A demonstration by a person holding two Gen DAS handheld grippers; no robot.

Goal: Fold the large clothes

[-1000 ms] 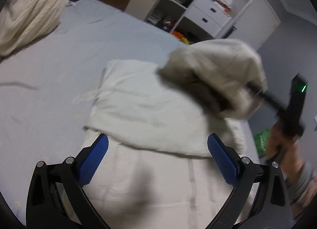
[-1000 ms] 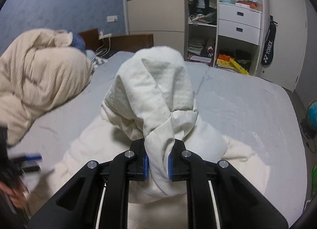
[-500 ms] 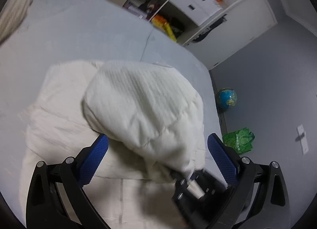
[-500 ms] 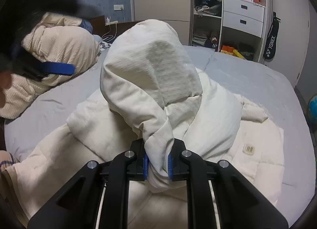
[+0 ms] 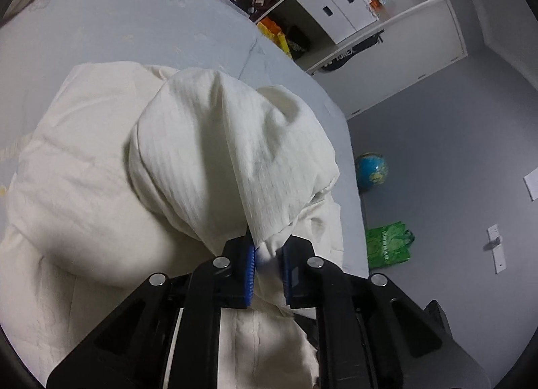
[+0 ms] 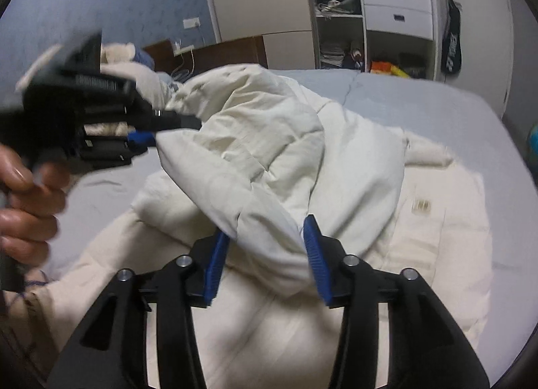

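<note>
A large cream padded garment lies spread on the bed, with one part lifted into a hump. My left gripper is closing, and its blue pads pinch the lower edge of that raised fold. The right wrist view shows the same gripper at the left, blurred, held by a hand and biting the hump's far-left edge. My right gripper is opening. Its pads stand apart on either side of the fold's near end, which sags loosely between them.
The grey-blue bed sheet extends beyond the garment. A wardrobe with white drawers stands behind the bed, beside a dark headboard. On the floor to the right are a globe and a green bag.
My left gripper swung across to the raised fold and went from wide open to shut on it. My right gripper sank and its jaws parted from the fold they pinched.
</note>
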